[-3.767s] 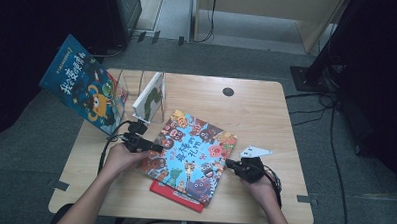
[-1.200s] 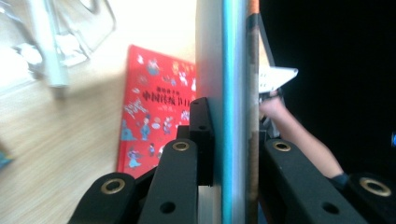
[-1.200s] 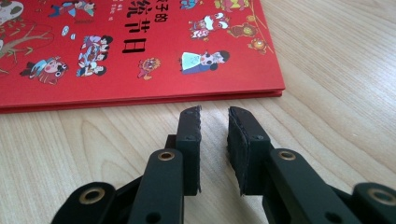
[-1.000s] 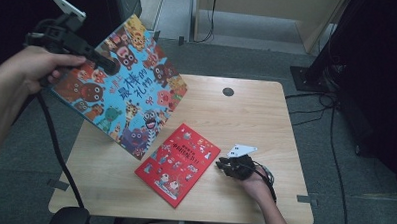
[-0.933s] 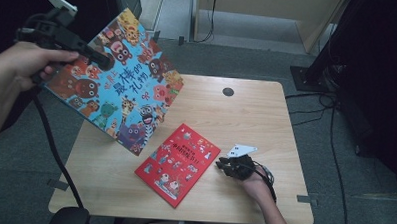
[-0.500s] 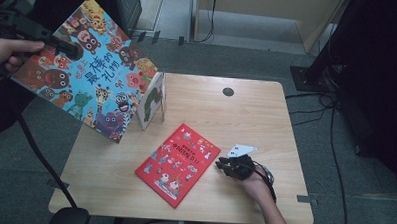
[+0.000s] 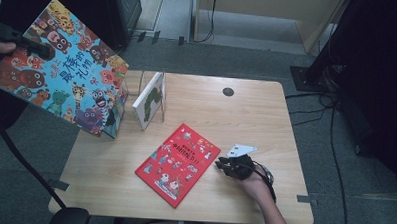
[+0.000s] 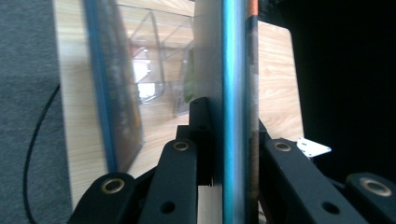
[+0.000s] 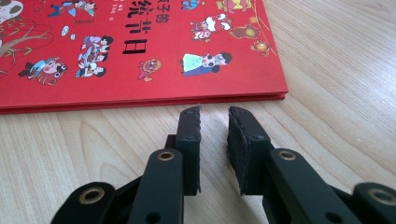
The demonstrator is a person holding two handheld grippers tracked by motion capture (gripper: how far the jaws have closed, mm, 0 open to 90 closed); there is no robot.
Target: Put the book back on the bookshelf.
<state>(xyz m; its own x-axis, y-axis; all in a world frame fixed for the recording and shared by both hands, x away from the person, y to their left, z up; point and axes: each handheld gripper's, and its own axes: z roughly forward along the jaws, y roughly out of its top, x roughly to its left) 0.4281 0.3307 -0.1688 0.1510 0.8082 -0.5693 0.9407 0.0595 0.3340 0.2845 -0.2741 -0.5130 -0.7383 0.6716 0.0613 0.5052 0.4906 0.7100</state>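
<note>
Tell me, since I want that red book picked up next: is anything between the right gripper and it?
Nothing visible: the right gripper rests on bare table just short of the red book edge.

The blue picture book [image 7: 63,72] shows large characters 最棒的礼物 on its cover.

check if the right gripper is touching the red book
Apart. In the right gripper view, a strip of bare table shows between the right gripper and the red book.
</note>
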